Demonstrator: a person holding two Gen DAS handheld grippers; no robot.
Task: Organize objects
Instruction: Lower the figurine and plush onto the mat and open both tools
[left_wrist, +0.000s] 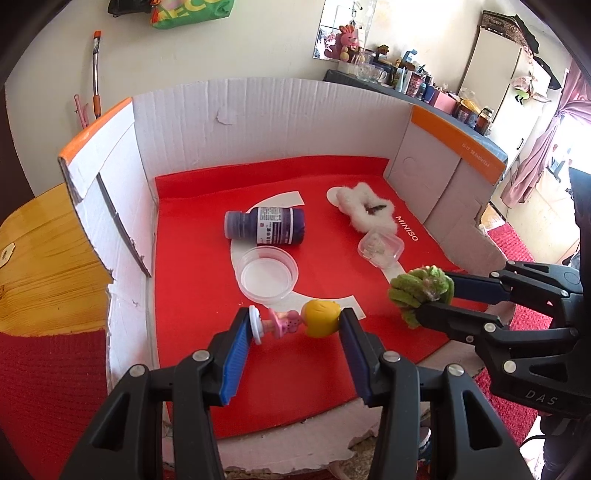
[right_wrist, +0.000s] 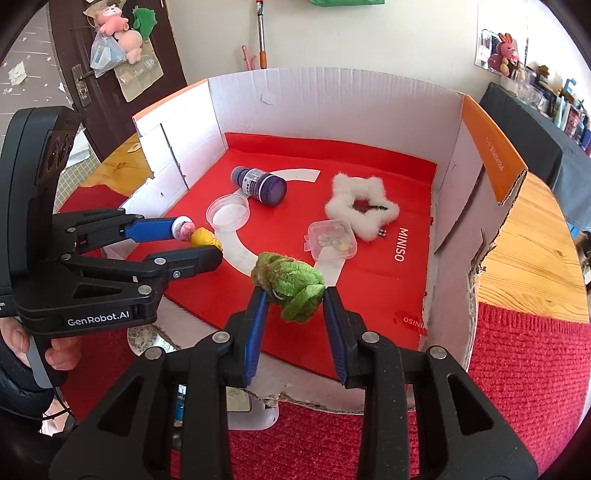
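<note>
wooden table (right_wrist: 535, 236) | dark door (right_wrist: 66, 55) | red knit cloth (right_wrist: 528, 354) | white cabinet (left_wrist: 495, 70)

The small clear lidded box (right_wrist: 331, 240) holds contents too blurred to identify. The purple bottle's (left_wrist: 266, 226) label print is unreadable. The person's hand (right_wrist: 55, 354) is largely hidden behind the left gripper's (right_wrist: 201, 242) handle.

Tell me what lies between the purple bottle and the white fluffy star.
Nothing lies there. In the right wrist view, only bare red mat and a curved white strip show between the purple bottle and the white fluffy star.
</note>
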